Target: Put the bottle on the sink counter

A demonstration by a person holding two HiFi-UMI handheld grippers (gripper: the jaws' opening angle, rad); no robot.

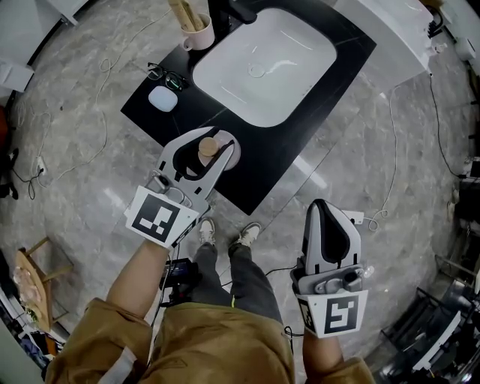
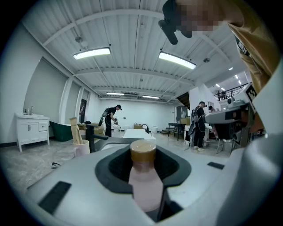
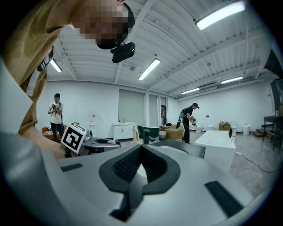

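Note:
A pale pink bottle (image 1: 208, 147) with a brown cap stands upright between the jaws of my left gripper (image 1: 216, 139), which is shut on it. In the left gripper view the bottle (image 2: 143, 178) fills the gap between the jaws, cap upward. The head view places it over the near corner of the black sink counter (image 1: 300, 127); I cannot tell whether its base touches the counter. My right gripper (image 1: 321, 205) hangs to the right, off the counter and above the floor, its jaws together with nothing between them (image 3: 141, 148).
A white basin (image 1: 266, 64) is sunk in the counter, with a black faucet (image 1: 225, 11) behind it. At the counter's left end are a pink cup of brushes (image 1: 196, 34), black glasses (image 1: 166, 77) and a small white case (image 1: 163, 99). Cables trail over the marble floor.

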